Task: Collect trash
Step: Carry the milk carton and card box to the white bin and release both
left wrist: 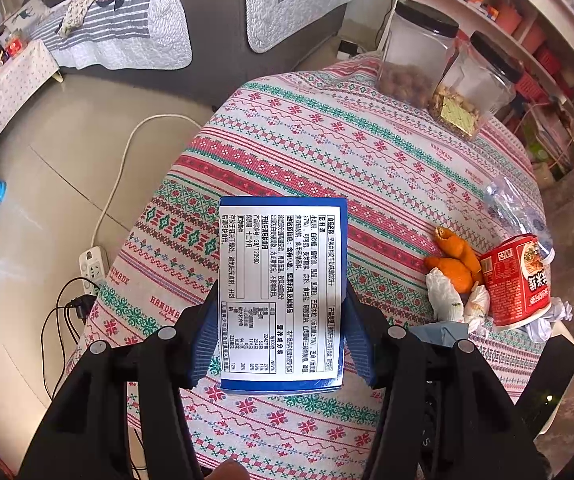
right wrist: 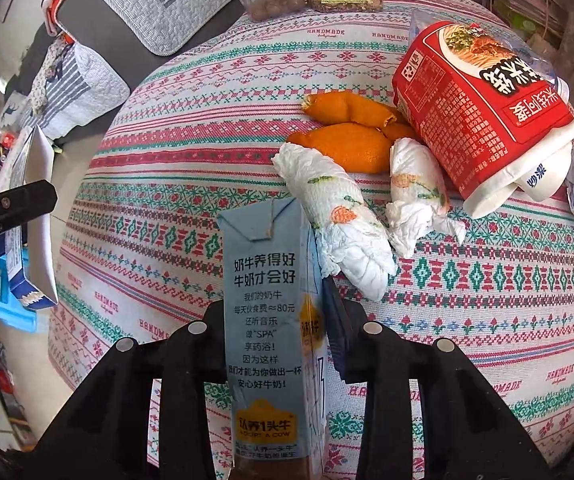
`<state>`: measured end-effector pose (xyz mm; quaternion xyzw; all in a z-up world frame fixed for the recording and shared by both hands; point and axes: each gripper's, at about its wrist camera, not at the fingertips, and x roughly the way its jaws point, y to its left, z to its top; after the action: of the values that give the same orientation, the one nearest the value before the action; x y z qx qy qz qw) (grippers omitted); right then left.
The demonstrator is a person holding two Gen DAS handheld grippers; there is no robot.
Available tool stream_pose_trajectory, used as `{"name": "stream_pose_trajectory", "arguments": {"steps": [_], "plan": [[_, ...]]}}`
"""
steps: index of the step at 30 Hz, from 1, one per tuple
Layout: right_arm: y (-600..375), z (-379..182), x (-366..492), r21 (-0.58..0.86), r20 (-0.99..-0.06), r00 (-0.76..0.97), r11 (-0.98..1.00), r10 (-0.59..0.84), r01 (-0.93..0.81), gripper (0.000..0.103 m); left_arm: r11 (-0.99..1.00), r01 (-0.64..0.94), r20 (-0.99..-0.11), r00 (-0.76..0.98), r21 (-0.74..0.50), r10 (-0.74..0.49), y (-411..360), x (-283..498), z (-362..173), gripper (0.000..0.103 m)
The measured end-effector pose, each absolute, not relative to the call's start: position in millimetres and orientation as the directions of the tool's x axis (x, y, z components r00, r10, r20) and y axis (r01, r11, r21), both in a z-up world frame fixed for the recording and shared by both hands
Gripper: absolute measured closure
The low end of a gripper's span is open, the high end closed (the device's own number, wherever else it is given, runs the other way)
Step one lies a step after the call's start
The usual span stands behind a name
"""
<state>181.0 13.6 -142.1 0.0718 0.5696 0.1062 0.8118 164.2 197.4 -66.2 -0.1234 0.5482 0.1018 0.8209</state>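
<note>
The left gripper (left wrist: 281, 320) jaws clamp a blue biscuit box (left wrist: 281, 294) above the table (left wrist: 327, 140); the right gripper (right wrist: 275, 344) jaws pinch a pale-blue milk carton (right wrist: 267, 320). Beyond, at one o'clock, lie crumpled tissues (right wrist: 339, 220), orange peel (right wrist: 347, 136) and a tipped red noodle cup (right wrist: 483, 108); two jars (left wrist: 419, 52) stand farthest.

On my left gripper (left wrist: 283, 328) I see matte black plastic arms, shaped like two forks, with four round silver screw heads across them. Its fingers (left wrist: 203, 344) carry blue ribbed pads. At the bottom edge of this frame a small piece of skin shows, blurred. My right gripper (right wrist: 275, 340) has the same black forked arms and four silver screw heads; its pads look dark blue. At the left edge of the right view, another black gripper part appears with a small screw.
</note>
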Motion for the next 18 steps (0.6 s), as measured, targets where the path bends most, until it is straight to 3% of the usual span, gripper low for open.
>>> {"name": "stream_pose_trajectory", "arguments": {"steps": [8,18], "plan": [[-2,-92,172,0.320,-0.832,0.429,0.936,0.350,-0.144,0.069,0.940,-0.311,-0.901,0.433,-0.141,0.008,196,164,-47,0.048],[-42,-42,173,0.275,-0.743,0.601,0.953,0.295,-0.127,0.069,0.942,-0.266,-0.854,0.518,-0.205,-0.040,175,162,-17,0.048]]}}
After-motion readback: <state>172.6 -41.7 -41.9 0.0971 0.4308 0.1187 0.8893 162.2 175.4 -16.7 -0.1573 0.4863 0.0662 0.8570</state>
